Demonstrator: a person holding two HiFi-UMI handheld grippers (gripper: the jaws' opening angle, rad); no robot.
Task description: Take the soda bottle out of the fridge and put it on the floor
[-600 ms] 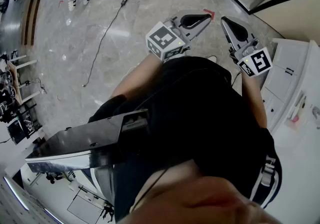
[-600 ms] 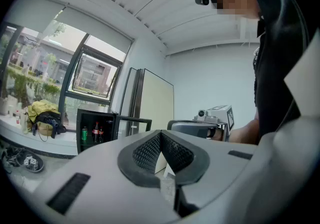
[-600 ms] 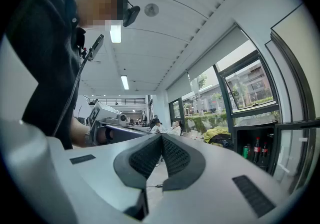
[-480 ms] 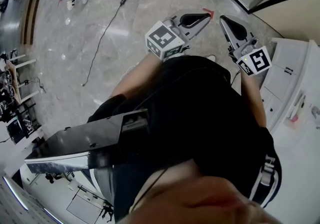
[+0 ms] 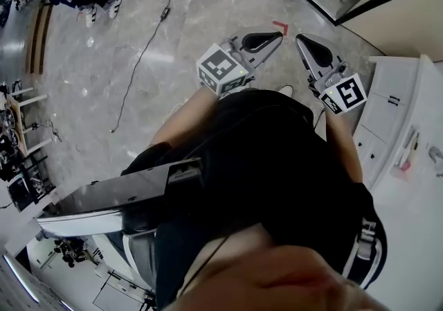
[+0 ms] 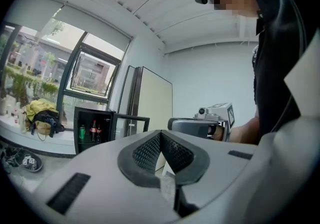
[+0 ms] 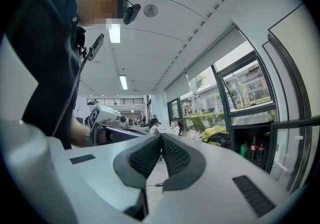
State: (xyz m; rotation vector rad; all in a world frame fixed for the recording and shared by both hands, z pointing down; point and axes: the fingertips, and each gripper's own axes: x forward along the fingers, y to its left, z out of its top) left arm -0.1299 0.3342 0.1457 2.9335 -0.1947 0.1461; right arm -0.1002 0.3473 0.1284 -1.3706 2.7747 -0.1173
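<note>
At the upper middle of the head view, above the grey marble floor [image 5: 173,46], the left tool [image 5: 275,34] and the right tool [image 5: 302,40] are both closed, pads pressed together with nothing between them. At the lower left of the left gripper view, the small black fridge [image 6: 92,112] has its glass door swung open. The dark soda bottle with a red label [image 6: 93,130] stands upright inside beside a green can [image 6: 82,132]; its print is too small to read.

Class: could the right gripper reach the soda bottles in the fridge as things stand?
Probably not yet: the right gripper is shut and well short of the fridge. Its door stands open, though, and nothing visibly blocks the soda bottles.
</note>
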